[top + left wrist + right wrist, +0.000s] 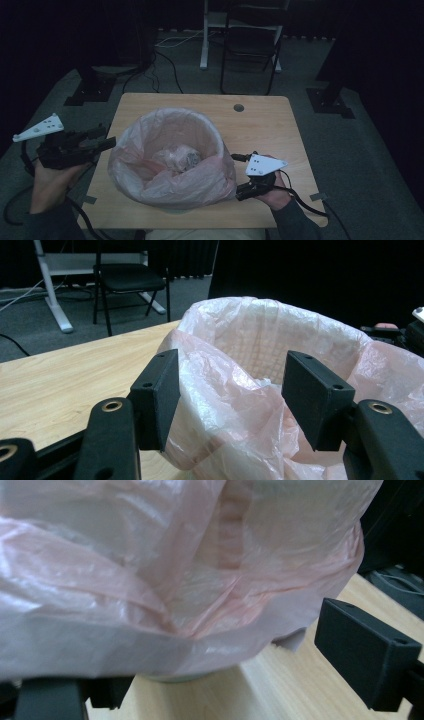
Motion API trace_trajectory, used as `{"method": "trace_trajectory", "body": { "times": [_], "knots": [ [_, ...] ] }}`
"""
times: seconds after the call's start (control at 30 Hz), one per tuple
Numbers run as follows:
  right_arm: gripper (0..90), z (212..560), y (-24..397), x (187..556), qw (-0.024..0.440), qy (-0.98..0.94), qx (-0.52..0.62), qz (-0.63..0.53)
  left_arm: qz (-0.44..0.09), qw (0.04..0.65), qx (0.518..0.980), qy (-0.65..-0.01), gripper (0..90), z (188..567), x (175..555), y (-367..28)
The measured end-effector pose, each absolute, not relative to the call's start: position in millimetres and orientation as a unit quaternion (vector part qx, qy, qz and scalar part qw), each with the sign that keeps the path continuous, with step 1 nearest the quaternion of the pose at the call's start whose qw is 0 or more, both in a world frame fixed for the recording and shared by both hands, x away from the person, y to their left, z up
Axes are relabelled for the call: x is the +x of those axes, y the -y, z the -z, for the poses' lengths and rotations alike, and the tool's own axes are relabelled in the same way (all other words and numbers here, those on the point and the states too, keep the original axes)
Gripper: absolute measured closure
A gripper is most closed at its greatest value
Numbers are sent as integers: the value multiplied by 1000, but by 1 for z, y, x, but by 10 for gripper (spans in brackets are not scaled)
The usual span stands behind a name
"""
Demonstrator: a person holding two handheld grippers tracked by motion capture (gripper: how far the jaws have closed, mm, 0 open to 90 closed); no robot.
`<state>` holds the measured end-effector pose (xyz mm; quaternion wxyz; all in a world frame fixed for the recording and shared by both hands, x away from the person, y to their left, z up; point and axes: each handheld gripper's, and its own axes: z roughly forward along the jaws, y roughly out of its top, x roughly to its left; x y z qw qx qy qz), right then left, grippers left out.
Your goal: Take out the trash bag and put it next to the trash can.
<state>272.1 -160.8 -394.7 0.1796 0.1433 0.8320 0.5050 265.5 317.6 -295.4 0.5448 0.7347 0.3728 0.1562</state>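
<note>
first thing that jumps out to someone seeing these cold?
The pink-lined bin in the middle of the wooden table, its plastic liner draped loosely over the rim, with crumpled trash at the bottom. Next, the left gripper at the bin's left edge and the right gripper at its lower right, both with jaws apart around the liner.

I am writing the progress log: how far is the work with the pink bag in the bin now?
Done: the pink bag already lines the bin, its edge folded over the rim; crumpled waste lies inside. In hand: the left gripper and the right gripper stand open at opposite sides of the bag, gripping nothing yet. Left: probably to pinch the bag's edge on both sides and handle it.
</note>
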Motion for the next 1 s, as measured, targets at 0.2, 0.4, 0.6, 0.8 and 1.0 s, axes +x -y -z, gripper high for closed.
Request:
{"method": "trace_trajectory", "body": {
  "times": [0.2,0.4,0.6,0.8,1.0],
  "knots": [
    [424,392,155,279,187,-830,144,-505,-154,542,737,-374,404,297,267,-317],
    [783,383,162,277,204,-819,137,-519,-153,541,738,-372,404,297,267,-317],
    [852,366,181,278,184,-805,153,-543,-151,538,742,-370,404,297,267,-314],
    [875,342,188,276,179,-794,144,-563,-151,539,742,-370,403,296,266,-314],
    [878,323,184,278,152,-771,128,-605,-153,541,743,-362,403,292,262,-314]
  ]
}}
